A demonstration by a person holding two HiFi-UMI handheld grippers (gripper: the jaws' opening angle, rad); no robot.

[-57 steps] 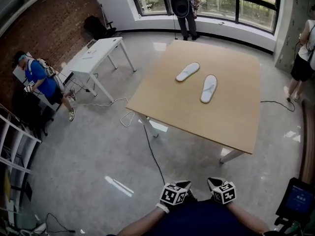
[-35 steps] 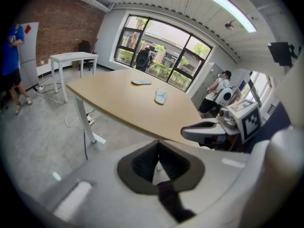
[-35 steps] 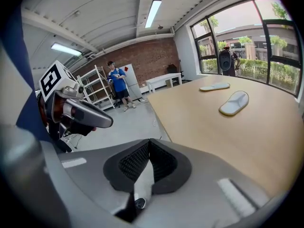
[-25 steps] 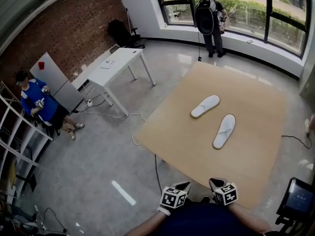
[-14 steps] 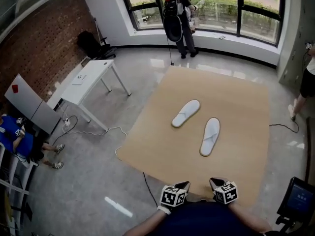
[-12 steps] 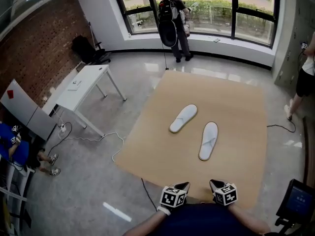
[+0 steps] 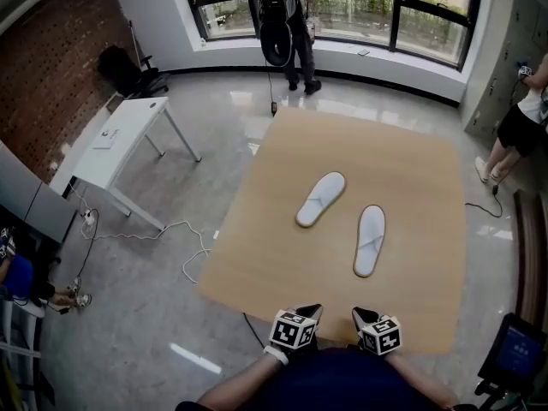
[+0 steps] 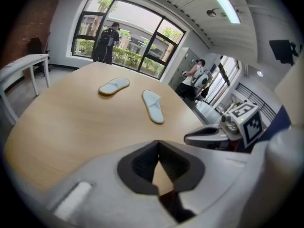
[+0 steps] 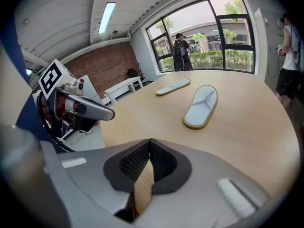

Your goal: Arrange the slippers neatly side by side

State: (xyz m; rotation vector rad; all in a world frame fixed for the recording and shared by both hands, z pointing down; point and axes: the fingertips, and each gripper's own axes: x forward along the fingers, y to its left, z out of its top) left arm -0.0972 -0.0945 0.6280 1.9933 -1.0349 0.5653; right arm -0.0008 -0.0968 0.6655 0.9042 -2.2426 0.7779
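The left gripper point(image 7: 308, 312) and right gripper point(image 7: 360, 314) hang at the table's point(image 7: 257, 259) near edge, jaws pressed together, empty. Mid-table, the angled slipper point(image 7: 322, 199) lies apart from the straighter slipper point(image 7: 370, 240) — best to pivot the angled one parallel, heels level.

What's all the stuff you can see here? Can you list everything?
table: 1, light wood, middle of the room
slippers: 2, white, on the table, apart and at an angle
desk: 1, white, left of the table
chair: 1, black, far left corner
people: 3, by the window, right edge, left edge
cable: 1, white, floor beside the table
left gripper: 1, grey, shut, empty
right gripper: 1, grey, shut, empty
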